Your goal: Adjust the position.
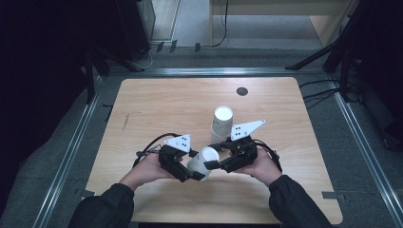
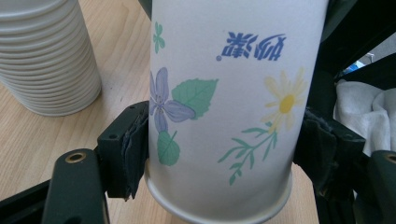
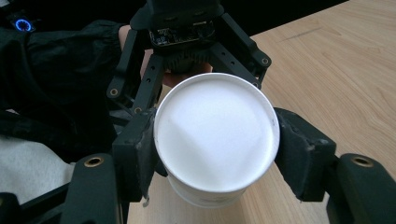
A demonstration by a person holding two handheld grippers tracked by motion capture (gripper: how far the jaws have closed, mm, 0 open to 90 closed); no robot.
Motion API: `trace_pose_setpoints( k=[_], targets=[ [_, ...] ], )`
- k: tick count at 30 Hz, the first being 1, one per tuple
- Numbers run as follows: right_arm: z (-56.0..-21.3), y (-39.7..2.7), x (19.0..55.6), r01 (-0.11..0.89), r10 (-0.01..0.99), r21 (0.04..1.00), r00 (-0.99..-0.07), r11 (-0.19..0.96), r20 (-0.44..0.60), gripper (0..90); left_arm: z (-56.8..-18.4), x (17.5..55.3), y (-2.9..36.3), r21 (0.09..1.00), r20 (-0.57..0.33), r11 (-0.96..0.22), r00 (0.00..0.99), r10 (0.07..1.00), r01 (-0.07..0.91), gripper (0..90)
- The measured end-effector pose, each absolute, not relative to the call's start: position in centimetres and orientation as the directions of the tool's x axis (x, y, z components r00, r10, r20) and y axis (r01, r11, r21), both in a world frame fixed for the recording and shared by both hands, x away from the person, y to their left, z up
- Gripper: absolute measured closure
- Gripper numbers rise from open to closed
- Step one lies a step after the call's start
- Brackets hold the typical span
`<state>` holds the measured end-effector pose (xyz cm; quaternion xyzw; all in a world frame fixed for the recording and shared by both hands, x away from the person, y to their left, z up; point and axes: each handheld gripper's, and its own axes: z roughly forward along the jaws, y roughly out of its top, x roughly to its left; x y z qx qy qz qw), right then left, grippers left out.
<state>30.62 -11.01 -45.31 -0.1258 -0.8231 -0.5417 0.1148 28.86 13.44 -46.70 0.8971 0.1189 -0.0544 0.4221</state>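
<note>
My sleeves filled the near edge of the table (image 1: 157, 99), and just past them both my hands met around one paper cup (image 1: 203, 161). My left gripper (image 1: 192, 166) was clamped on the cup's side wall; in the left gripper view its pads pressed the wall from either side, one beside the purple flower and one past the yellow daisy, with the print on the cup (image 2: 224, 102) upside down and the rim toward the camera. My right gripper (image 1: 214, 159) was clamped on the same cup from the other side: in the right gripper view its pads sat against the cup (image 3: 215, 140) just under the white round end that faced the camera, with my left gripper (image 3: 187, 32) gripping the far part beyond it. The cup lay tilted between the two grippers, above the wood at the table's near middle. A stack of cups (image 1: 221, 124) stood just behind the right gripper, its open mouth up; in the left gripper view the stack (image 2: 46, 60) stood on the wood near the held cup.
</note>
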Motion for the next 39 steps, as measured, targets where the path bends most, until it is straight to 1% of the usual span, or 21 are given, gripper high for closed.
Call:
trace_pose_setpoints(
  k=[8, 15, 18, 19, 20, 23, 28, 32, 33, 34, 36, 39],
  targets=[
    [-45.3, -11.1, 30.7, 0.332, 0.081, 0.864, -0.942, 0.38, 0.326, 35.9, -46.6, 28.7, 13.5, 0.747, -0.197, -0.613, 0.966, 0.168, 0.259, 29.4],
    [-45.5, -11.1, 30.8, 0.358, 0.086, 0.852, -0.932, 0.383, 0.353, 35.3, -46.7, 28.9, 13.6, 0.741, -0.208, -0.615, 0.963, 0.17, 0.269, 30.7],
    [-45.5, -11.1, 30.9, 0.356, 0.091, 0.854, -0.933, 0.379, 0.349, 31.5, -46.6, 28.9, 13.7, 0.741, -0.209, -0.615, 0.963, 0.17, 0.269, 30.8],
    [-45.5, -11.1, 30.9, 0.356, 0.091, 0.854, -0.933, 0.379, 0.349, 31.5, -46.6, 28.9, 13.7, 0.741, -0.209, -0.615, 0.963, 0.17, 0.269, 30.8],
    [-45.5, -11.1, 30.9, 0.352, 0.101, 0.854, -0.935, 0.382, 0.34, 28.1, -46.6, 28.9, 13.8, 0.74, -0.213, -0.614, 0.962, 0.173, 0.275, 30.8],
    [-45.4, -11.3, 30.9, 0.346, 0.124, 0.851, -0.938, 0.394, 0.324, 26.1, -46.5, 29.1, 14.0, 0.732, -0.219, -0.618, 0.958, 0.186, 0.287, 30.8],
    [-45.4, -12.2, 30.7, 0.346, 0.158, 0.842, -0.938, 0.414, 0.308, 26.5, -45.9, 29.3, 14.5, 0.732, -0.216, -0.616, 0.957, 0.195, 0.291, 30.7],
    [-45.4, -12.8, 30.5, 0.341, 0.177, 0.838, -0.94, 0.426, 0.293, 27.7, -44.9, 29.7, 15.2, 0.712, -0.202, -0.642, 0.959, 0.201, 0.284, 30.6],
    [-45.7, -13.2, 30.3, 0.362, 0.202, 0.819, -0.932, 0.446, 0.302, 30.8, -44.3, 29.9, 15.4, 0.698, -0.188, -0.66, 0.96, 0.206, 0.278, 30.5],
    [-45.9, -13.3, 30.2, 0.362, 0.211, 0.814, -0.931, 0.454, 0.296, 31.0, -44.1, 29.9, 15.5, 0.693, -0.184, -0.665, 0.961, 0.209, 0.277, 30.5],
    [-46.0, -13.4, 30.1, 0.357, 0.215, 0.812, -0.933, 0.462, 0.288, 31.2, -43.7, 30.0, 15.6, 0.686, -0.178, -0.673, 0.961, 0.211, 0.275, 30.5],
    [-46.6, -13.3, 29.8, 0.323, 0.22, 0.811, -0.944, 0.487, 0.244, 31.6, -42.4, 30.7, 15.5, 0.657, -0.167, -0.708, 0.966, 0.197, 0.259, 30.3]
  ],
)
